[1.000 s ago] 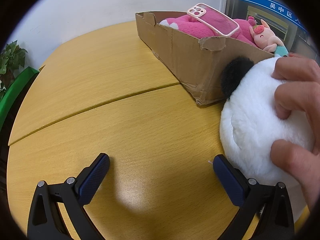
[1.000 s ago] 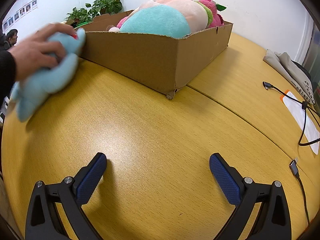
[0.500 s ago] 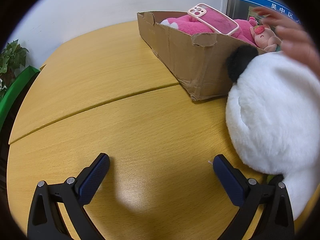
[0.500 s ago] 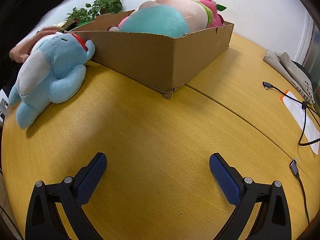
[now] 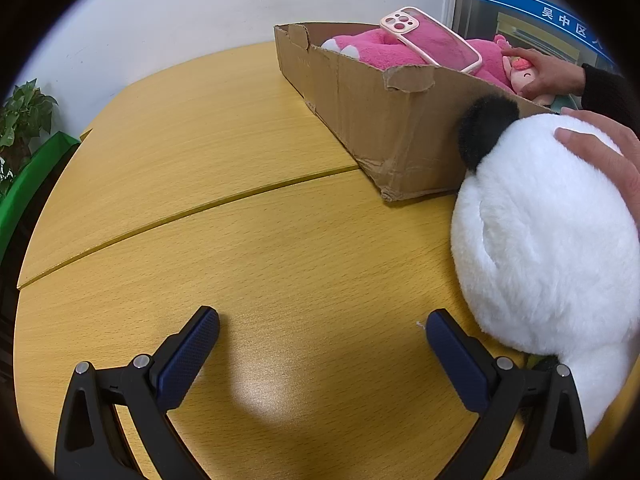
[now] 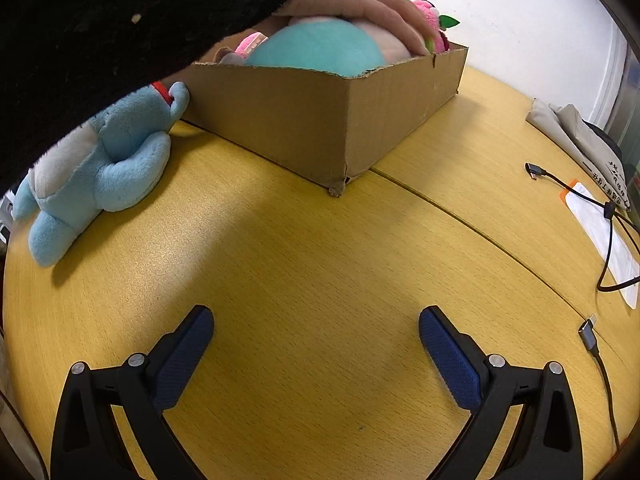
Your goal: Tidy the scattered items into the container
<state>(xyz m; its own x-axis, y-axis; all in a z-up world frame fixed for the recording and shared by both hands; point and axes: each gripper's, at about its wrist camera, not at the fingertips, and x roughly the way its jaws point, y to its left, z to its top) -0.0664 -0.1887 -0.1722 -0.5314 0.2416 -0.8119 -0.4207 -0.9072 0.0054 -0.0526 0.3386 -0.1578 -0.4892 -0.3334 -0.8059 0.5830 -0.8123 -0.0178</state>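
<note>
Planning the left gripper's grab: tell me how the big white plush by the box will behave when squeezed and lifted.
The white plush looks soft and thick-furred, so it will probably compress and give rather than resist. It is far wider than the open left gripper, so a pinch would likely catch only a fold. Its rounded body may roll against the cardboard box if pushed.

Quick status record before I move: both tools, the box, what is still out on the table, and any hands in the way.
left tool: open, empty, low over the table
right tool: open, empty
cardboard box: holds a pink plush, a phone case on top, a teal plush
outside the box: white plush and blue plush, each against a box wall
hands: one hand on the white plush; another hand reaching into the box
also on the table: cables
</note>
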